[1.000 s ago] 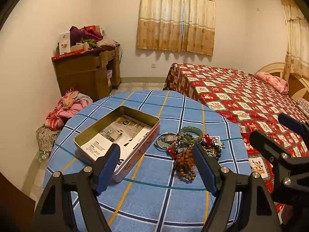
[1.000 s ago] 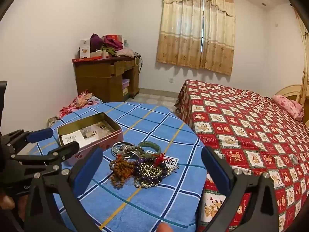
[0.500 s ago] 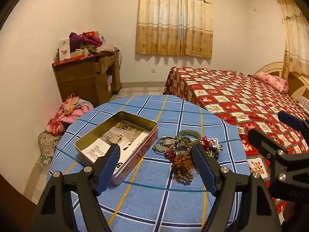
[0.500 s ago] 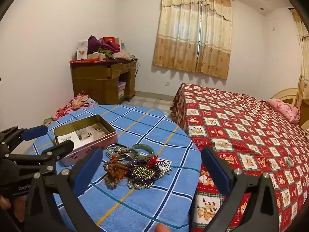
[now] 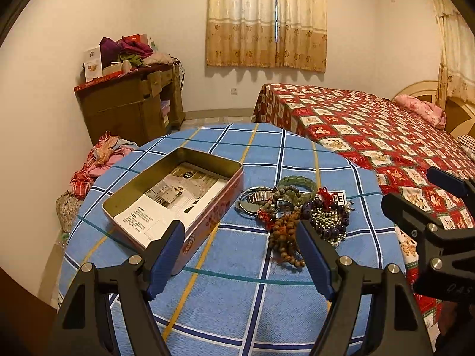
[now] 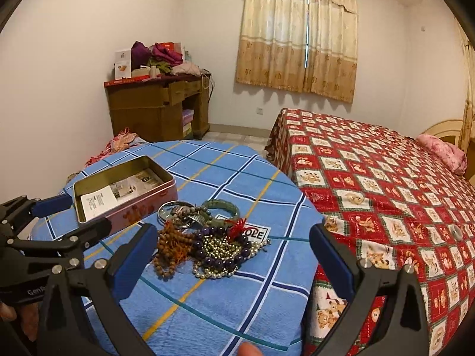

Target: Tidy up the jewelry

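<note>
As both grippers, left gripper (image 5: pixel 240 255) and right gripper (image 6: pixel 234 258), pull back wide open, the jewelry (image 6: pixel 207 237) still lies mid-table beside the tin (image 5: pixel 175 198).

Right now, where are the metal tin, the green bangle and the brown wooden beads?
metal tin (image 5: pixel 228 188): left wrist view, right side wall.
green bangle (image 5: pixel 297 181): left wrist view, far rim.
brown wooden beads (image 6: pixel 173 241): right wrist view, middle of the bunch.

Setting: bedroom in a home. Landmark: bed (image 6: pixel 386 178) with a red patterned quilt and a pink pillow (image 6: pixel 442 152) at its head. Curtained window (image 6: pixel 299 38) on the wall past the bed's foot. Wooden desk (image 6: pixel 157 109) left of the bed, piled with clothes. Round table (image 6: pixel 207 296) under a blue checked cloth stands just beside the bed.
</note>
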{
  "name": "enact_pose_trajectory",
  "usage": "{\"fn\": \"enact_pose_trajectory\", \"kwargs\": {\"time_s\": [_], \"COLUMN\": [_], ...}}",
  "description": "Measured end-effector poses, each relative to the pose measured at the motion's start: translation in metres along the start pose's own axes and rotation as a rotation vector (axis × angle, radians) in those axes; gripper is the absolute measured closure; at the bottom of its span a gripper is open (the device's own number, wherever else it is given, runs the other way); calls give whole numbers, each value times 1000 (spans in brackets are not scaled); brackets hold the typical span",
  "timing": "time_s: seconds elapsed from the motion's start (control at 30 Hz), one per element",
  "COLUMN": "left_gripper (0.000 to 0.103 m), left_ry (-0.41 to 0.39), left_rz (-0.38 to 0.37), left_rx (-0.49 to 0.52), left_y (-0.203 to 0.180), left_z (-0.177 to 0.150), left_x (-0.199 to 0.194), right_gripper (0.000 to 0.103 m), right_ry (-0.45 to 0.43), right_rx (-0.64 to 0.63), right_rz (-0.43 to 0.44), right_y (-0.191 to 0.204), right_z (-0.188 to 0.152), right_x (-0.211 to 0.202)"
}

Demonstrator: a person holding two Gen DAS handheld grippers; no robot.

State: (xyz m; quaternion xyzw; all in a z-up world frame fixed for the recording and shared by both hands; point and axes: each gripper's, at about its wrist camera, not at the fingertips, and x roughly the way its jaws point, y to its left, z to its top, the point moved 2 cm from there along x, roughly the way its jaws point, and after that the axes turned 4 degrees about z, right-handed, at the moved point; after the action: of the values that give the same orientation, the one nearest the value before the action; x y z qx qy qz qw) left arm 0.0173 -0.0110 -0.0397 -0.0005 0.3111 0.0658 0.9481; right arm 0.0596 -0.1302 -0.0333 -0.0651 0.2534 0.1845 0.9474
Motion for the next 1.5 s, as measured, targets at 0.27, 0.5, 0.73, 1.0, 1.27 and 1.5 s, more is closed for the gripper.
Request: {"fn": "enact_pose_trajectory", "kwargs": {"time_s": [0.27, 0.5, 0.73, 1.0, 1.27, 1.5], "left_gripper": [26, 26, 26, 26, 26, 26], "left_ry": [-22, -22, -18, -14, -5, 1], "left_rz": [6, 10, 12, 11, 13, 10], "left_rx": [5, 1, 1, 1, -2, 1], "left_y": [-2, 1, 1, 1, 4, 3], "left_z": [3, 4, 4, 4, 4, 4], "left_x": [-7, -7, -6, -5, -1, 3], "right_gripper": [0, 0, 0, 0, 0, 0], "right_ry": [-26, -20, -14, -12, -8, 1], "right_rx": [6, 3, 0, -1, -2, -1], "right_rz": [-4, -2, 12, 12, 10, 8], "right_y": [-3, -2, -1, 0, -2, -5], "right_z": [4, 4, 3, 3, 2, -1], "right_x": [-6, -5, -4, -4, -2, 1]}}
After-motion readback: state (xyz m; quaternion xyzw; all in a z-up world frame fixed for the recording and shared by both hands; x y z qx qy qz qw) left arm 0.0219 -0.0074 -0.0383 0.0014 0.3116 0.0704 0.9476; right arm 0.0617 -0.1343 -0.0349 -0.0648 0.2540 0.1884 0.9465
